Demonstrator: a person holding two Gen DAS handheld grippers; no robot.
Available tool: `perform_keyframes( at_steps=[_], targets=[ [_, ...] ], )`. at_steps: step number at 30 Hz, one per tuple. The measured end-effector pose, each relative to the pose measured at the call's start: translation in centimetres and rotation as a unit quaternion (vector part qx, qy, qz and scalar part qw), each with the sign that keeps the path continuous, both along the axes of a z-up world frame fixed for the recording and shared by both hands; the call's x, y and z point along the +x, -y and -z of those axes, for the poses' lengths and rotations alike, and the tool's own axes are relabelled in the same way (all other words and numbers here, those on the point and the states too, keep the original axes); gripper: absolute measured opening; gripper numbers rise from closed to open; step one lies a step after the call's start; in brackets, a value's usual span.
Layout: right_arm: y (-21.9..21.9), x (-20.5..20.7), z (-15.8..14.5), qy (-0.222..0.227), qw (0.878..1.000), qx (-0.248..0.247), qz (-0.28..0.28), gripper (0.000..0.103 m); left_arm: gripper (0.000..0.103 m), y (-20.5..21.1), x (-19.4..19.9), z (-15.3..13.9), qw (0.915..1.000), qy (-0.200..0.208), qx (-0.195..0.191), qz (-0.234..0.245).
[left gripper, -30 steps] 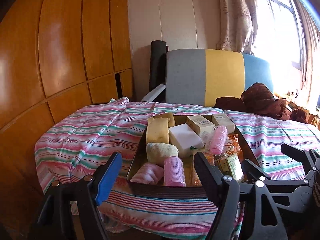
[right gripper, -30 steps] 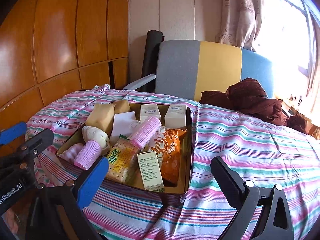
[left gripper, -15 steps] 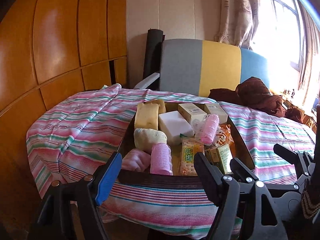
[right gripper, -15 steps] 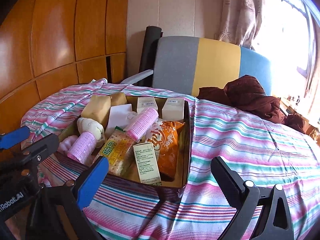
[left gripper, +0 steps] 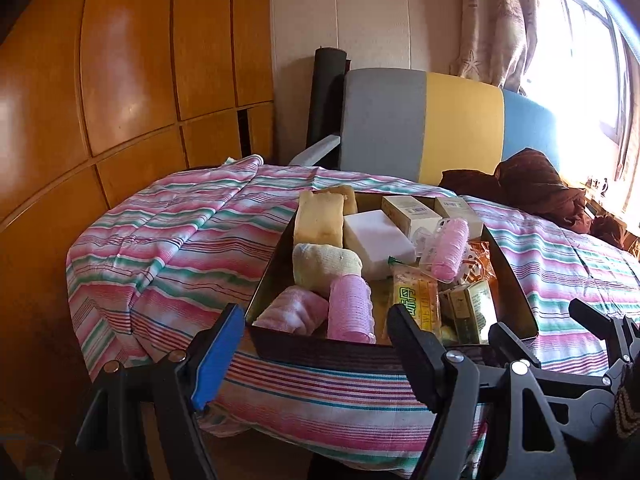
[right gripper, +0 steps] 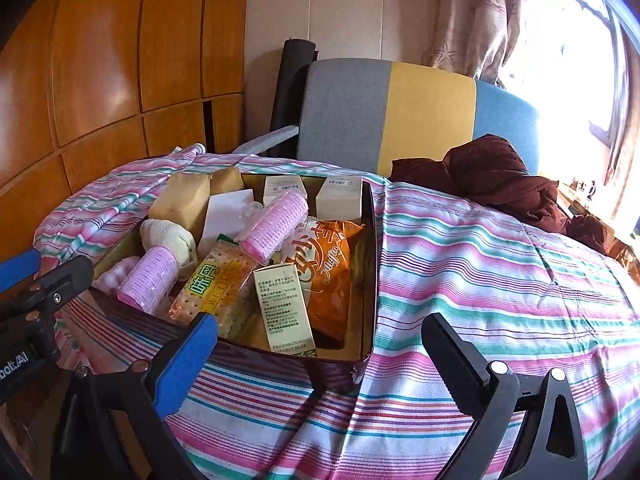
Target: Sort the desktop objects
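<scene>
Striped pink, green and white cloth (right gripper: 480, 264) covers the table under everything you are sorting. Your left gripper (left gripper: 316, 344) hangs released, jaws wide apart with nothing between them, at the near edge of the dark rectangular metal tray (left gripper: 320, 354), which sits at twelve o'clock from it. Inside the tray, at its nine o'clock side, lie a rolled pink towel (left gripper: 294, 314) and a rolled cream towel (left gripper: 324, 262), with a tan sponge block (left gripper: 319, 219) beyond them at eleven o'clock. A pink mesh hair roller (left gripper: 349, 307) lies just beside the pink towel. A white foam block (left gripper: 376, 236) fills the middle, and two pale cardboard boxes (left gripper: 412, 210) stand at the far end, at twelve o'clock. A second pink mesh hair roller (right gripper: 276, 226) rests on top of the pile. A green-and-yellow cracker packet (right gripper: 216, 288) lies tilted at six o'clock, a small cream printed carton (right gripper: 284, 308) leans just beside it, and an orange snack bag (right gripper: 332, 276) lies at four o'clock along the tray's wall. Your right gripper (right gripper: 320, 356) is also released and empty, jaws spread, hovering before the tray's near right corner. At two o'clock, well apart from the tray, a dark maroon cloth bundle (right gripper: 496, 176) sits on the stripes before the grey, yellow and blue chair back (right gripper: 400, 116).
</scene>
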State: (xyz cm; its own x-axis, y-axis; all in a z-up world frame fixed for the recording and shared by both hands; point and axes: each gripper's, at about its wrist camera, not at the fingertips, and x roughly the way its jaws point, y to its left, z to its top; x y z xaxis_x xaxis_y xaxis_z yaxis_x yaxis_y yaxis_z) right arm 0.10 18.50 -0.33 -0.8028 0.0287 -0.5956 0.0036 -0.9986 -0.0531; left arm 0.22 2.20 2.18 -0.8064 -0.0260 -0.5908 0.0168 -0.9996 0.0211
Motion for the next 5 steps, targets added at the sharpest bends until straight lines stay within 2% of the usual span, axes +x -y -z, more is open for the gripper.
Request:
perform_keyframes(
  at_steps=[5],
  targets=[
    [0.06, -0.09, 0.2, 0.002, 1.0, 0.002, -0.002, 0.103, 0.066, 0.41, -0.25, 0.3, 1.0, 0.004, 0.007, 0.0]
  ],
)
